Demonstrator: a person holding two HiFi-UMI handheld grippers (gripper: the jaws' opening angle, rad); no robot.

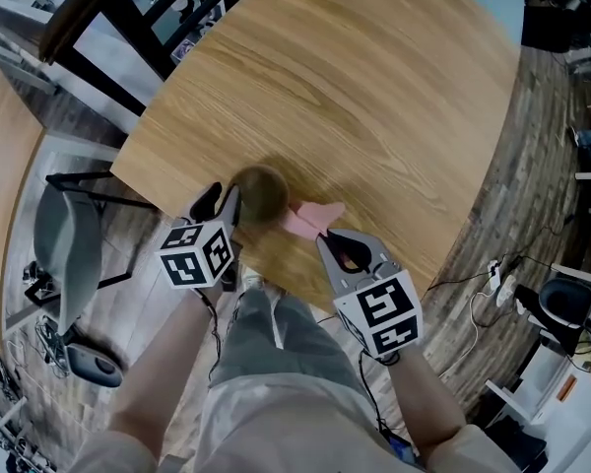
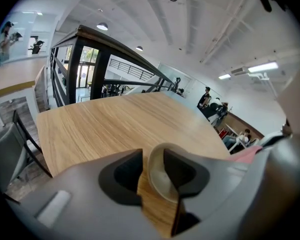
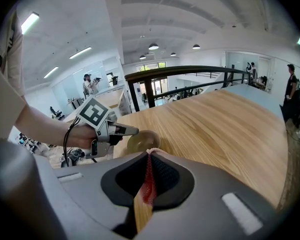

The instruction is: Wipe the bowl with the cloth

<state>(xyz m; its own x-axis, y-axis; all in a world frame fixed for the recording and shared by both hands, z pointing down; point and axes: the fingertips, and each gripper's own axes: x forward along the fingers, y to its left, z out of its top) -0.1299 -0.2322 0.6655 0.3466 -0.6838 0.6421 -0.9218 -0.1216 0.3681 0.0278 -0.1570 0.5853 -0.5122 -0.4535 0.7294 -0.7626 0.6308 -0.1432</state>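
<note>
There is one bowl (image 1: 261, 195), one pink cloth (image 1: 313, 217), one wooden table (image 1: 355, 87) and one grey chair (image 1: 64, 254). There are two handheld grippers: the left gripper (image 1: 229, 203) and the right gripper (image 1: 327, 236).

The table (image 1: 374, 97) is rendered in pale oak, crossed by fine darker grain lines. The bowl (image 1: 261, 193) is shown in dull olive-brown, with a paler beige rim. Just right of the bowl, the cloth (image 1: 313, 217) is seen in pink. The left gripper (image 1: 224, 203) and right gripper (image 1: 327, 236), flanking the bowl, are cased in grey and lined with black pads. Their marker cubes (image 1: 197, 254) are printed white with black squares. Well right of the bowl, the floor (image 1: 492, 215) is laid in grey-brown planks.
</note>
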